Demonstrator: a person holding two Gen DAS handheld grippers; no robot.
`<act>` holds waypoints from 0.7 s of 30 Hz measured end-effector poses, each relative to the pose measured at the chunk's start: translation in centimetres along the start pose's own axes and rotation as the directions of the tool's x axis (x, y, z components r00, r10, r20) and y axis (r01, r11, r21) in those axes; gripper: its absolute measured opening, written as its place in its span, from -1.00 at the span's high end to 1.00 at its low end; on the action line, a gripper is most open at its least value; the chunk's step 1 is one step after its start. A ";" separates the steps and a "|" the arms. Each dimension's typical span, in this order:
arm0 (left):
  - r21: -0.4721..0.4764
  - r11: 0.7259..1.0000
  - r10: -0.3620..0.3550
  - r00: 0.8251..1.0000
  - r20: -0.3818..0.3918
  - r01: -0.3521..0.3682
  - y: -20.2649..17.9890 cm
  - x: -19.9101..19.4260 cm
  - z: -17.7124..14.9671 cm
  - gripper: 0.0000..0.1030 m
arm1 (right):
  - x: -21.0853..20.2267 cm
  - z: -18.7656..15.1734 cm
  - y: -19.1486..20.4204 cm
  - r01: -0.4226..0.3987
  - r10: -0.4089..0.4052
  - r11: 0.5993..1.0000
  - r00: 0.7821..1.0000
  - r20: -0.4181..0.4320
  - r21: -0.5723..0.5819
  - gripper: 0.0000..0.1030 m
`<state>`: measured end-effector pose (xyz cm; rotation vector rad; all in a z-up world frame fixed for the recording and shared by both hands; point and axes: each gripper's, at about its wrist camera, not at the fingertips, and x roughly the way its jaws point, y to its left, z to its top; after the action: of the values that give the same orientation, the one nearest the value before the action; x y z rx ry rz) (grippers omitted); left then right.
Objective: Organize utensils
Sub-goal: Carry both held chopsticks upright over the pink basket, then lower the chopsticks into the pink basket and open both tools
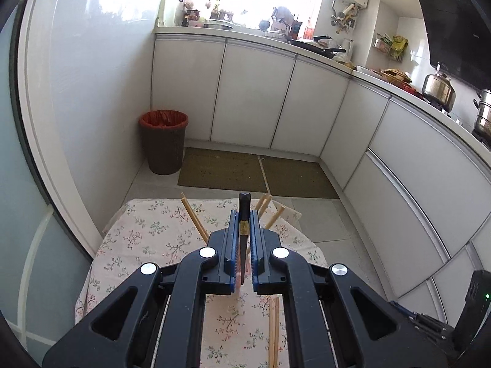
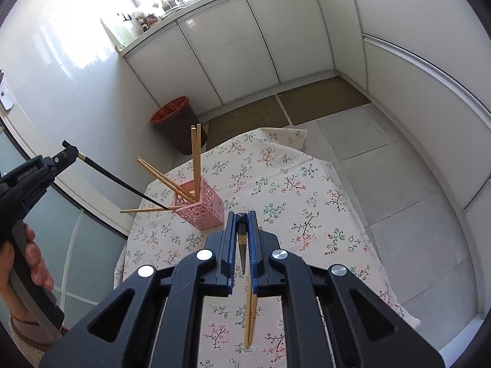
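In the left wrist view my left gripper is shut on a black chopstick with a gold band, which stands up between the pads. The right wrist view shows that left gripper at the left, holding its black chopstick slanted down, with the tip at the rim of the pink lattice holder. Several wooden chopsticks lean in the holder. My right gripper is shut on a second black chopstick, above a wooden pair lying on the floral cloth.
The small table with a floral cloth stands in a kitchen corner. A brown bin with a red liner sits on the floor beyond it, beside two floor mats and white cabinets. A person's hand grips the left handle.
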<state>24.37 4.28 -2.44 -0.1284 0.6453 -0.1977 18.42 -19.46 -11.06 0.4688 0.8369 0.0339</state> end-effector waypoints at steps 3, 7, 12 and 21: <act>-0.021 0.999 0.033 0.999 -0.013 -0.033 0.5 2.3 0.3 0.88 | 0.8 -0.1 -0.5 0.010 -0.010 1.000 1.000 -0.014 0.006 0.85; -0.037 0.996 0.079 0.995 -0.052 -0.081 1.4 5.4 -0.4 0.88 | 1.7 -0.2 -1.0 0.024 -0.024 1.000 0.999 -0.030 0.002 0.85; -0.051 0.995 0.084 0.990 -0.114 -0.090 2.7 8.8 -2.0 0.86 | 2.6 0.0 -1.1 0.032 -0.032 0.999 0.999 -0.044 -0.001 0.85; -0.081 0.993 0.083 0.993 -0.086 -0.090 4.0 6.1 -2.6 0.86 | 2.6 1.4 1.3 0.018 -0.018 0.999 1.000 -0.014 -0.033 0.85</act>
<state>28.06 6.67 -8.80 -0.1746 0.7403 -0.0924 21.37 -18.35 -11.52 0.4307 0.8534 0.0341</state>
